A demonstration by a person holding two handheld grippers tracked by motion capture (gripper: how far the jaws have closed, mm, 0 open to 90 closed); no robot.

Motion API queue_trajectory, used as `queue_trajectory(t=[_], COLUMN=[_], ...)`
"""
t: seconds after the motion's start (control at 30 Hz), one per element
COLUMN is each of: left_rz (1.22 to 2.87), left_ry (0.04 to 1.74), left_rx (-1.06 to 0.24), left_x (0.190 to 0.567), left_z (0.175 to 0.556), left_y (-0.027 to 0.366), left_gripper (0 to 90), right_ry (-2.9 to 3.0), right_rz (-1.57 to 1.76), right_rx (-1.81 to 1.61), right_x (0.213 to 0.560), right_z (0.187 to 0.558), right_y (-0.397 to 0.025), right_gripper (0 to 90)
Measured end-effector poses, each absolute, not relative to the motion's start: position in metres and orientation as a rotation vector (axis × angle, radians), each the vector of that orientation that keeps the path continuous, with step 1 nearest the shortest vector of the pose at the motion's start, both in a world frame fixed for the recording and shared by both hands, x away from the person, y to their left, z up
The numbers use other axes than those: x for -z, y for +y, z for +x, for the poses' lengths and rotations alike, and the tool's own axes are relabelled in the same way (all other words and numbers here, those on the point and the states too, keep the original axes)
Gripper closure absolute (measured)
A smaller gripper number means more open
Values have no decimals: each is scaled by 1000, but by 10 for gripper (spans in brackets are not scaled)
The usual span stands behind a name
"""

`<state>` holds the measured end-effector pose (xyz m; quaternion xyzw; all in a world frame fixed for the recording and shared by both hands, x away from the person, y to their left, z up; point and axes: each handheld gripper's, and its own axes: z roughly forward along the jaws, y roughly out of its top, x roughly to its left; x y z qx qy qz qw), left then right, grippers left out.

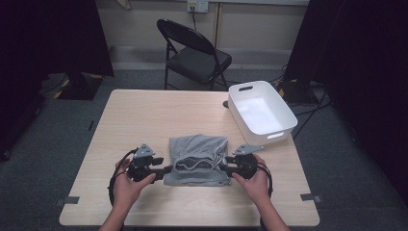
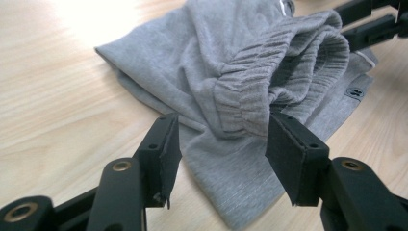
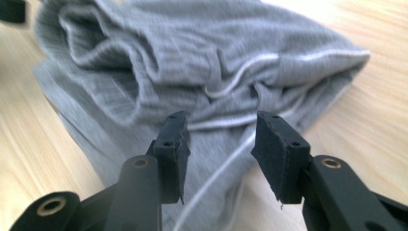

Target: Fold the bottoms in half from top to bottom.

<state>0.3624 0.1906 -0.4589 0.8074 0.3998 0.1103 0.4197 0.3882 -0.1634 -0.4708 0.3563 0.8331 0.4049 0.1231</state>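
A folded grey garment (image 1: pixel 197 160) with a ribbed elastic waistband and a pale drawstring lies near the front middle of the wooden table (image 1: pixel 144 115). My left gripper (image 1: pixel 166 169) sits at its left edge, open; in the left gripper view (image 2: pixel 221 144) the waistband fold of the garment (image 2: pixel 240 91) lies between the spread jaws. My right gripper (image 1: pixel 223 168) sits at the right edge, open; in the right gripper view (image 3: pixel 219 144) the garment (image 3: pixel 192 62) and its drawstring (image 3: pixel 231 82) lie just ahead of the jaws. The right gripper's jaws (image 2: pixel 370 21) show at the far side.
A white plastic bin (image 1: pixel 261 111) stands at the table's back right, partly over the edge. A black folding chair (image 1: pixel 195 53) stands beyond the table. Tape marks (image 1: pixel 310 197) lie near the front corners.
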Motion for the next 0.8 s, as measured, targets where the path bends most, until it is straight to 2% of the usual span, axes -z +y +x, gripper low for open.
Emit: queue_trajectory(t=[0.3, 0.33, 0.4, 0.47, 0.57, 0.8], left_rz=[2093, 2091, 2096, 2124, 2121, 2146], left_ry=[1078, 1090, 1090, 1113, 1194, 1135], left_rx=[-311, -306, -280, -244, -165, -80], left_x=[484, 485, 487, 488, 483, 470], left_z=[366, 367, 368, 370, 368, 349], left_y=[188, 188, 186, 182, 182, 191], left_gripper=[539, 562, 567, 648, 894, 900], right_ry=[2408, 2411, 2416, 2419, 2406, 2397], right_rz=[1079, 1081, 1071, 1086, 1113, 1121], right_rx=[-1111, -1099, -1095, -1090, -1079, -1084], right_x=[484, 484, 486, 489, 492, 494], right_z=[376, 375, 374, 374, 375, 376], right_y=[-169, -170, -170, -171, -172, -178], right_gripper=[745, 788, 801, 810, 820, 823])
